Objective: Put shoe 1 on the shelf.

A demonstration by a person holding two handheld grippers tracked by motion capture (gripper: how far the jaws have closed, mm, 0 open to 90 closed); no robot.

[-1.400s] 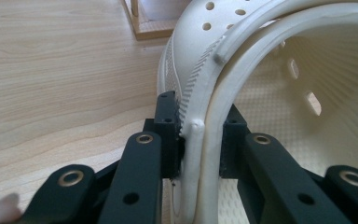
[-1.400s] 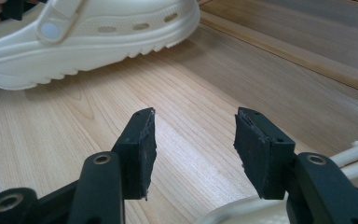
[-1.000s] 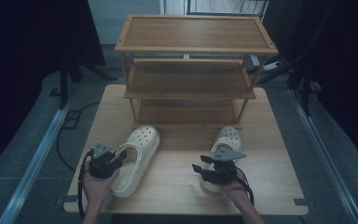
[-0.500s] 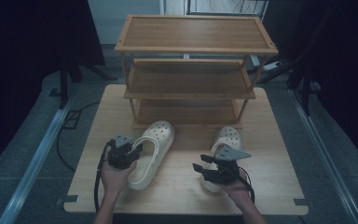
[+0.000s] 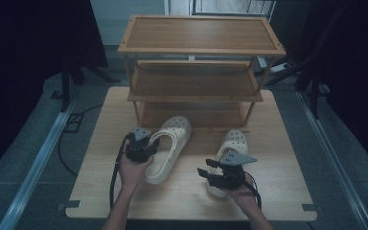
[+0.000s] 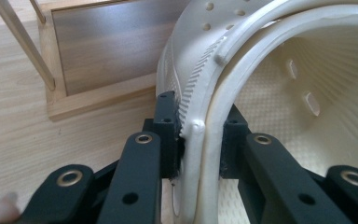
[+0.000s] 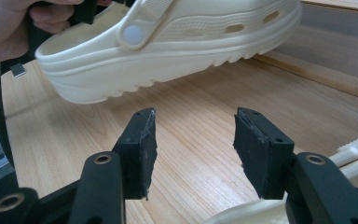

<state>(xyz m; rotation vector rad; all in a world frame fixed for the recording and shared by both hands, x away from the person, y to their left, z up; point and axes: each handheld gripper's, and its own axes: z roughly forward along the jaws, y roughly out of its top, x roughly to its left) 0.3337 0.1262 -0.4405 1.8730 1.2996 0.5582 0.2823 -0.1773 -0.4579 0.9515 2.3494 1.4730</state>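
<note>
The left clog was the thing in play: I had it clamped by the thin wall at its heel opening, my left fingers one outside, one inside, w/ the strap arching just past them. It hung tilted off the worktop, toe aimed at the rack, just short of the rack's bottom shelf.

Risks, as I judged them:
- Grip was on soft foam, at the edge only. The clog's weight sat well fwd of the pinch, so it could've pivoted or sagged toe-down and slid out if I swung it fast.
- The toe was near the rack's low front rail. Coming in too low would've jammed the toe on that rail rather than clearing onto the shelf, and could've nudged the whole rack back.
- The slim rack leg stood near the clog's toe; drifting sideways would've clipped it.
- The loose strap might've caught on the shelf above the bottom one.

My right gripper sat released, fingers apart w/ nothing between them, hovering over the heel of the right clog, which lay flat on the worktop in front of the rack's right side. If that hand had crept toward the rack, it could've bumped the lifted clog, which passed close in front of it in the right gripper view.

My left gripper trailed a cable along the worktop, away from the rack; a snag there would've tugged my aim off.
</note>
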